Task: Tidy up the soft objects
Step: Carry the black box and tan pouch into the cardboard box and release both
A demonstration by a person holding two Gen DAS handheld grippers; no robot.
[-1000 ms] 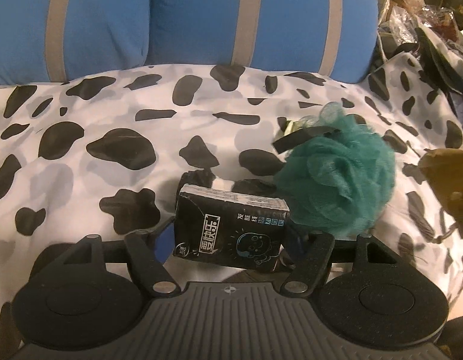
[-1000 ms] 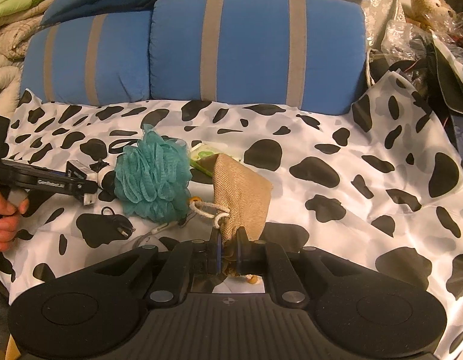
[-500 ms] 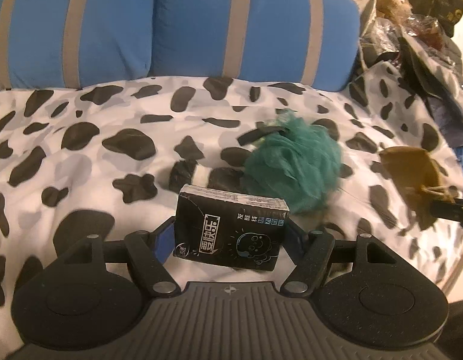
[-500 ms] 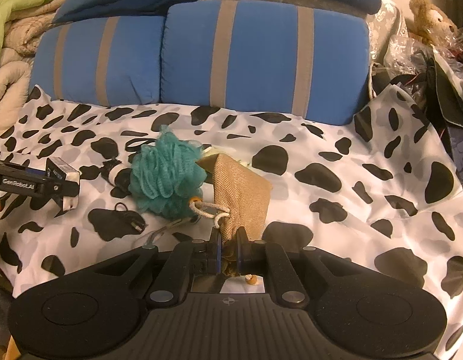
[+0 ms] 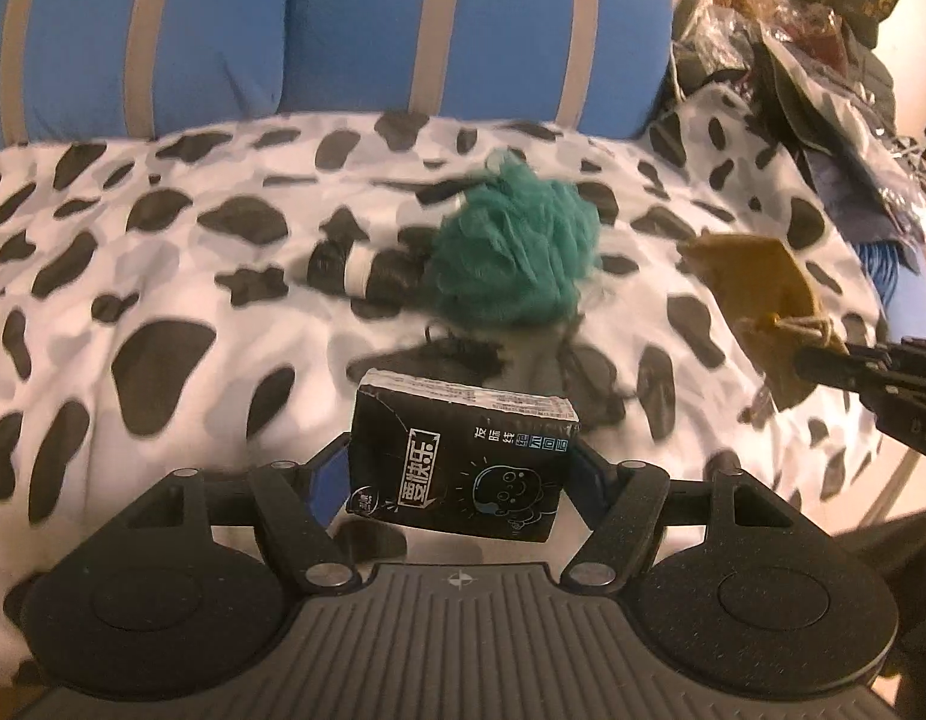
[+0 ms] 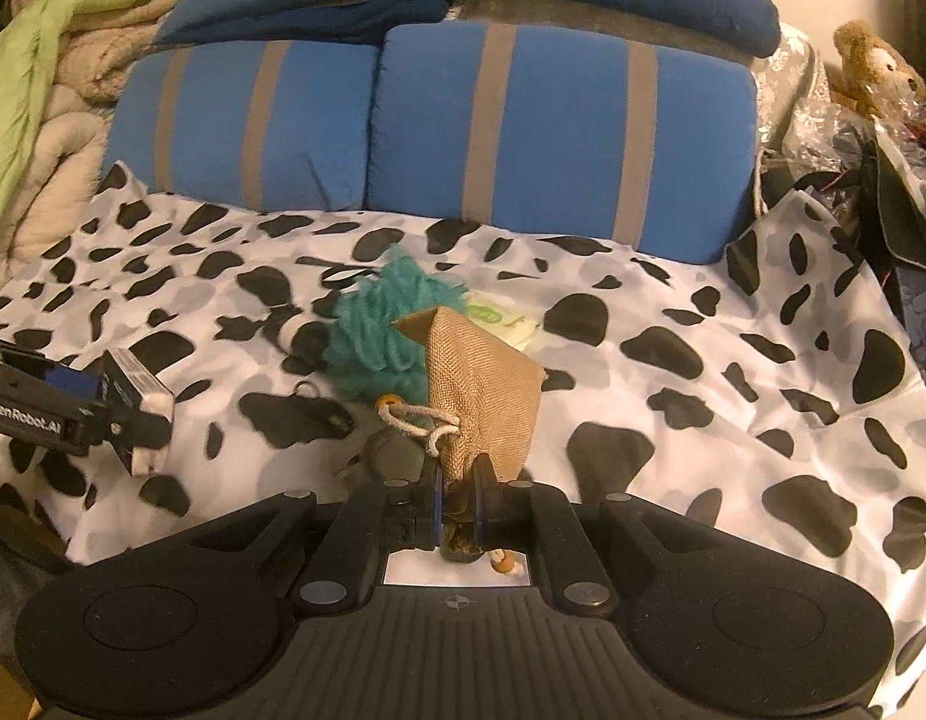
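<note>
Left gripper [image 5: 460,468] clamps black tissue pack [image 5: 460,462] crosswise; right gripper [image 6: 459,507] pinches burlap pouch [image 6: 484,396] neck, both held above bedspread [image 6: 733,372] near edge.

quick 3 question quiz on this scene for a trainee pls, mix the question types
1. True or false: the left tongs are shut on a black tissue pack.
2. What do the right tongs grip? A) the teal bath pouf B) the burlap drawstring pouch C) a blue pillow
3. Fill in: the pouf lies on a bedspread printed with black ____.

Key
1. True: the pack sits clamped between the pads, lifted clear of the bedspread.
2. B: the jaws pinch the pouch at its gathered neck, by the cord.
3. Spots, cow-style.
</note>
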